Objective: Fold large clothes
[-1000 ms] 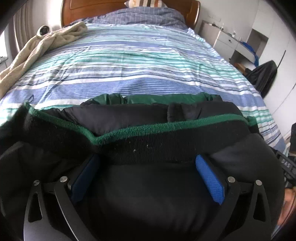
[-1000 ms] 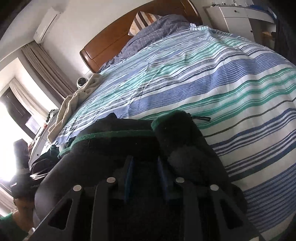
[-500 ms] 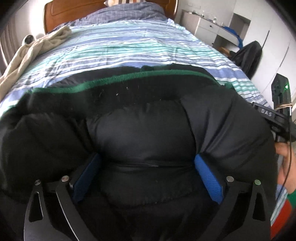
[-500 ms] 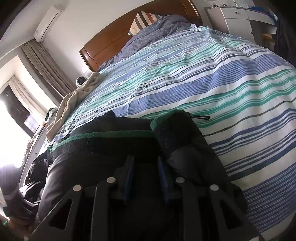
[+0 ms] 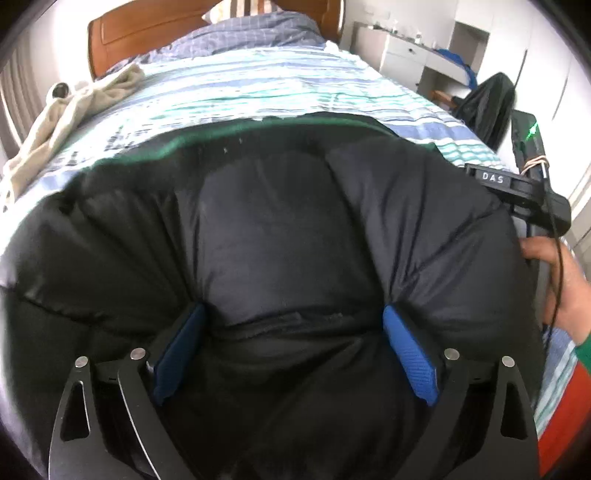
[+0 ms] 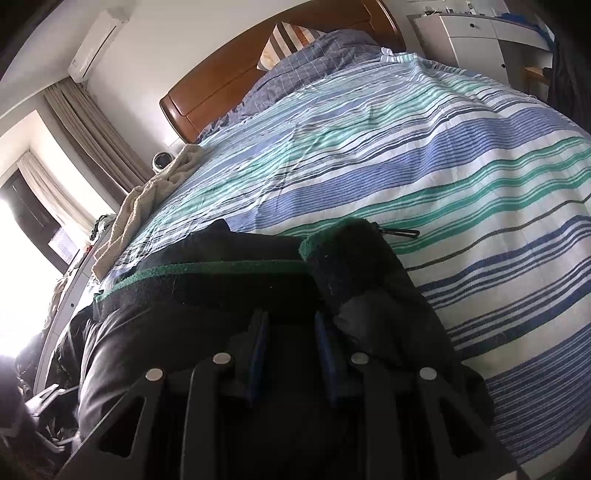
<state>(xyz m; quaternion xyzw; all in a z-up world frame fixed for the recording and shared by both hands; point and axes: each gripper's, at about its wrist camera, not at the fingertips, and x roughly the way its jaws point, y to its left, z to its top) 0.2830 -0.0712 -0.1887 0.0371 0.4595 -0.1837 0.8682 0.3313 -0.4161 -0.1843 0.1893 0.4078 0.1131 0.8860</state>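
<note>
A black puffer jacket (image 5: 280, 236) with a green-edged knit band lies bunched at the near end of a bed covered by a blue, teal and white striped duvet (image 5: 258, 85). The left gripper (image 5: 291, 350) stands with its jaws wide and closing — a thick fold of the padded black fabric bulges up between the blue pads (image 5: 410, 362), which sit against the fabric on either side, though the left wrist view does not make clear that they pinch it. The right gripper (image 6: 290, 354) is nearly closed, its narrow-set blue pads clamped on a dark layer of the same jacket just below the knit band (image 6: 207, 273); a rolled cuff (image 6: 347, 254) with a green rim rests on the duvet just beyond its fingers. From the left wrist view, the person's right hand (image 5: 557, 280) shows at the right edge, wrapped around the other tool's black handle. A beige towel (image 5: 62, 122) lies crumpled along the bed's left side, near the wooden headboard (image 5: 147, 33) — well apart from the jacket.
</note>
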